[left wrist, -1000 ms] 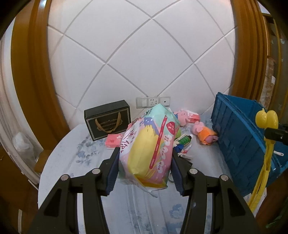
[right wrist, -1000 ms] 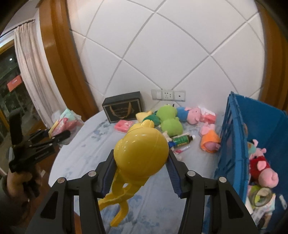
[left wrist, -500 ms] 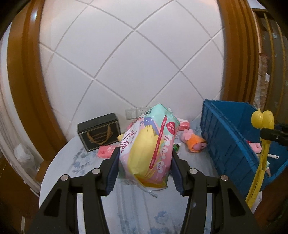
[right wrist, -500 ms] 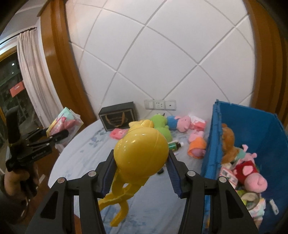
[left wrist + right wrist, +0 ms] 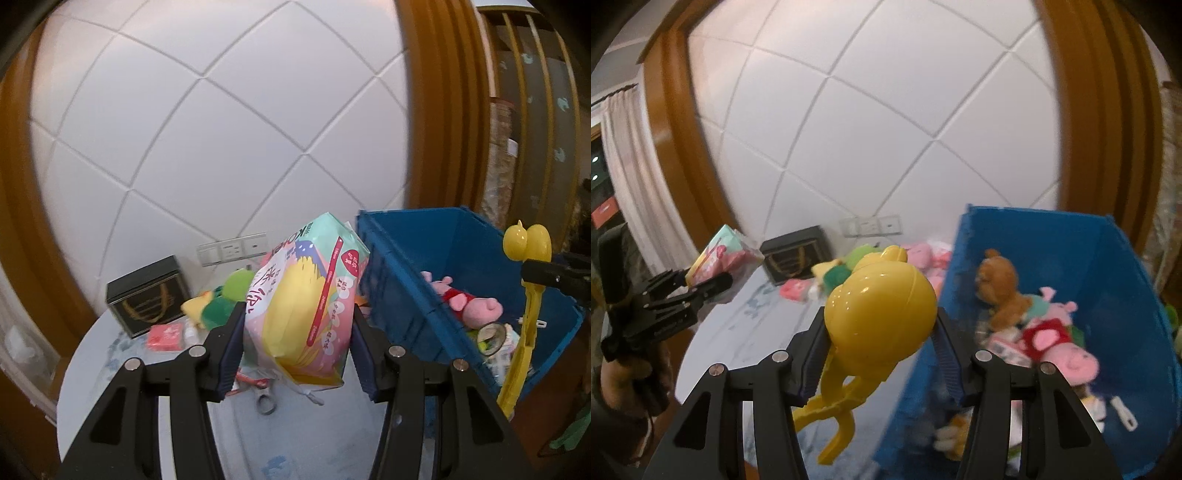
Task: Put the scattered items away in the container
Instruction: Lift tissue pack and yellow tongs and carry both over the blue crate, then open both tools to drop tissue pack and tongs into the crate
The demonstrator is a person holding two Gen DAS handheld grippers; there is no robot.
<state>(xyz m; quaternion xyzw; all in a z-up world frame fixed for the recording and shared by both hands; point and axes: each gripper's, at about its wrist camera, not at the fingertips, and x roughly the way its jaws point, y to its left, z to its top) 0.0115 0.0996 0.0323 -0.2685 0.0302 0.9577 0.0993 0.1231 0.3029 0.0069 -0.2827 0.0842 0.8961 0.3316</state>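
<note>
Tissue pack (image 5: 306,306) clamped in left claw (image 5: 297,347); yellow duck tongs (image 5: 882,321) clamped in right claw (image 5: 881,363), beside blue bin (image 5: 1108,258).

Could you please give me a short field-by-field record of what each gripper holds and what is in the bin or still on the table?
left gripper: shut on pastel tissue pack
right gripper: shut on yellow duck-shaped clamp toy
container: blue plastic bin, open top
in bin: brown teddy bear, pink pig plush, tape roll
still on table: black gift box, green plush, pink packet
</note>
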